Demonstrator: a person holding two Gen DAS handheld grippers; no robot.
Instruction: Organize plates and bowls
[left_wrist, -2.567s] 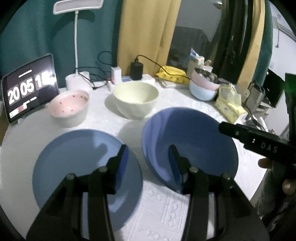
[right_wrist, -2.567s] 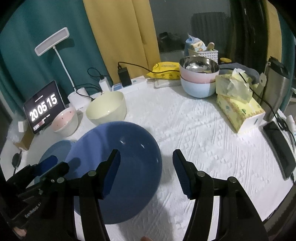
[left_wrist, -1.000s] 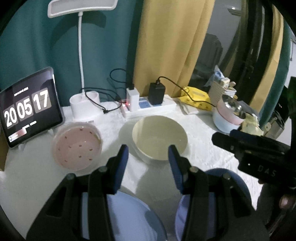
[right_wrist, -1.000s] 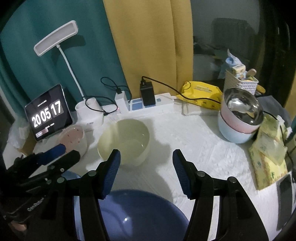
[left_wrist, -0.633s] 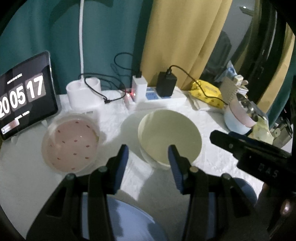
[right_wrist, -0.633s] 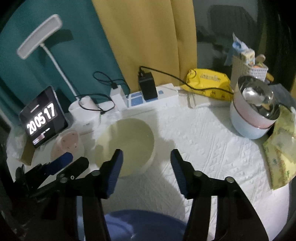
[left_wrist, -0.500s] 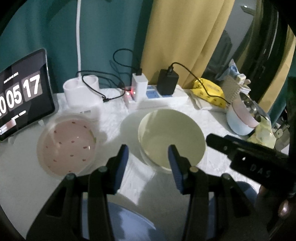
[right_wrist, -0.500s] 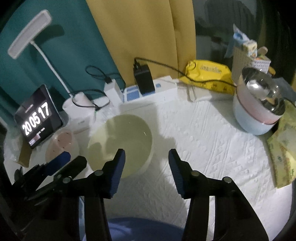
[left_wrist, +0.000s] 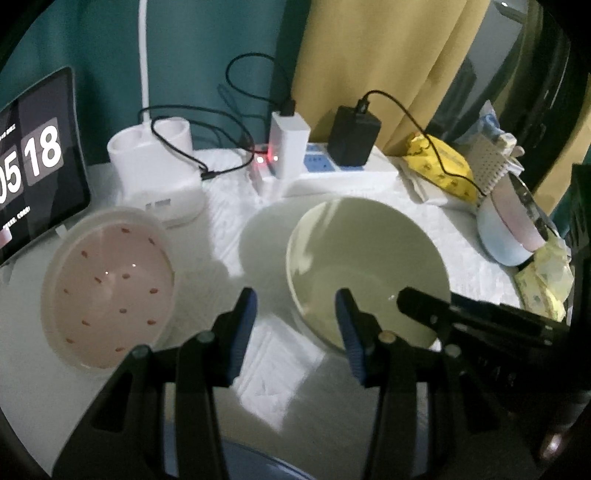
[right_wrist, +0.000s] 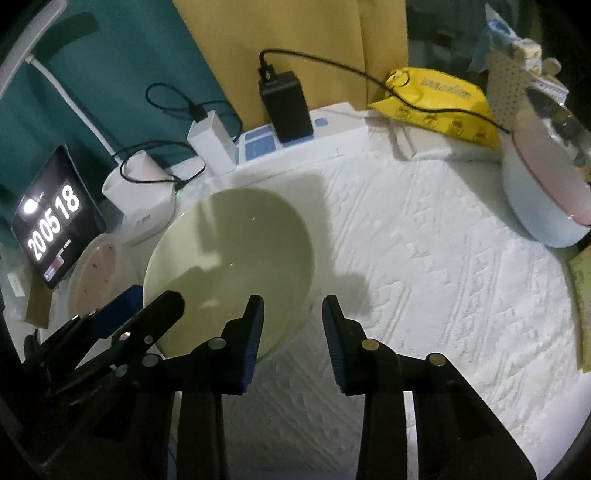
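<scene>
On the table: cream bowl (right_wrist: 229, 266) beside pink bowl (left_wrist: 107, 295) | both grippers, left (left_wrist: 295, 325) and right (right_wrist: 291, 325), jaws apart, empty | step: reaching for cream bowl | next: straddle its rim, close.

Bare desk (right_wrist: 424, 280) lies open right of the cream bowl (right_wrist: 229, 258). The pink bowl (left_wrist: 107, 295) crowds its left; the power strip (right_wrist: 310, 144) and stacked bowls (right_wrist: 546, 192) block behind and far right.

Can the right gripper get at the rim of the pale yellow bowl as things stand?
Probably yes. The right gripper is open with one of its fingers over the near rim of the pale yellow bowl. The left gripper crowds the bowl's left side, but the near-right rim looks free.
</scene>
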